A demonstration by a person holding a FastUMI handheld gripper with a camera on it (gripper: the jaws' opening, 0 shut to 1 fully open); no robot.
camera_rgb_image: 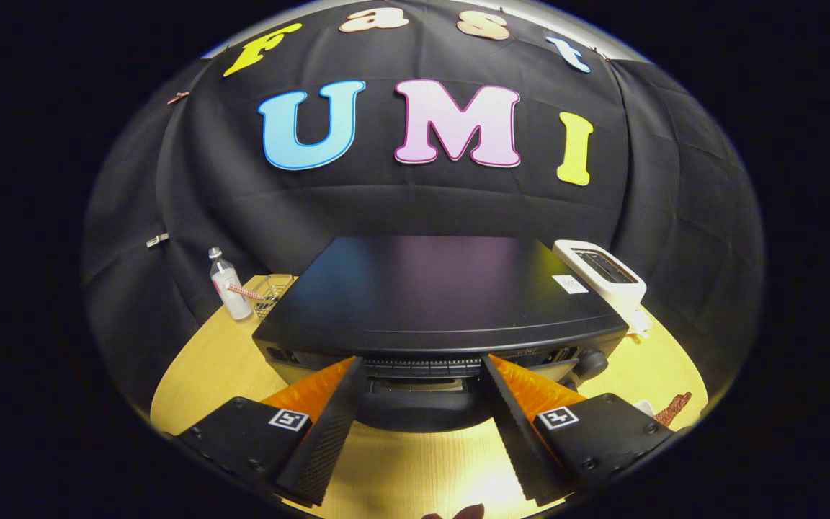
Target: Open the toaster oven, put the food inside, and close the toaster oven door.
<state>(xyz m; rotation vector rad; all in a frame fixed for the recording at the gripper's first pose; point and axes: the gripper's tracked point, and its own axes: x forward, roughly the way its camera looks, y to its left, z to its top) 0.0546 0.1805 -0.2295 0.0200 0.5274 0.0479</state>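
Gripper fingers spreading apart, straddling toaster oven door handle; closing off-center is risking slipping off it.

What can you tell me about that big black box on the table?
It is the toaster oven, a wide black box with a flat, faintly glossy top bearing a small white sticker. It sits on the wooden table. A knob shows at its front right. The open gripper reaches its front edge, fingers either side of the door handle.
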